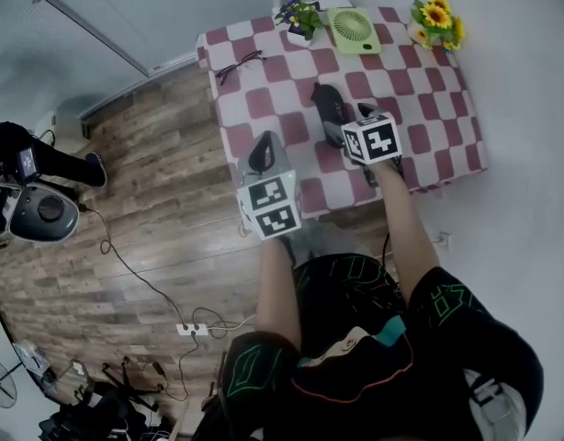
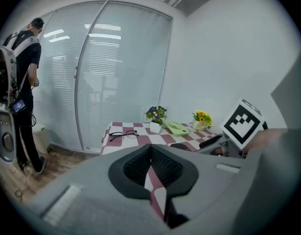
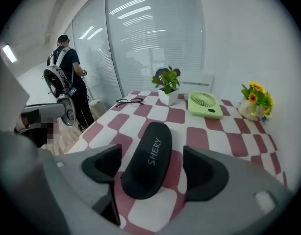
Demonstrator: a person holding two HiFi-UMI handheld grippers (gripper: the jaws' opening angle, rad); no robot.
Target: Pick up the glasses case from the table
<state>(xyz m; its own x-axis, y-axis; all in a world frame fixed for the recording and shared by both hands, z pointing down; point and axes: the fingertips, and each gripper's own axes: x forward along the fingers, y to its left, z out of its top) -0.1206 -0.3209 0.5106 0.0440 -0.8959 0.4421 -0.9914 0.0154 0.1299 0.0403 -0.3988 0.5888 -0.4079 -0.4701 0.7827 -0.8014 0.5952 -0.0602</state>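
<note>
The black glasses case (image 3: 149, 158), with pale lettering on its lid, lies lengthwise on the red-and-white checked table (image 3: 224, 136). My right gripper (image 3: 153, 169) is open, and its two dark pads stand either side of the case's near end without pressing on it. In the head view the case (image 1: 329, 107) lies mid-table, just beyond the right gripper (image 1: 348, 122). My left gripper (image 1: 262, 152) hovers over the table's near left edge. Its jaws (image 2: 150, 156) are shut with nothing in them.
A pair of eyeglasses (image 1: 238, 65) lies at the table's far left. A green fan (image 1: 354, 29), a potted purple-flowered plant (image 1: 300, 18) and a sunflower pot (image 1: 435, 18) stand along the back. A person with a backpack (image 3: 67, 77) stands by the blinds. Cables and a power strip (image 1: 192, 329) lie on the wooden floor.
</note>
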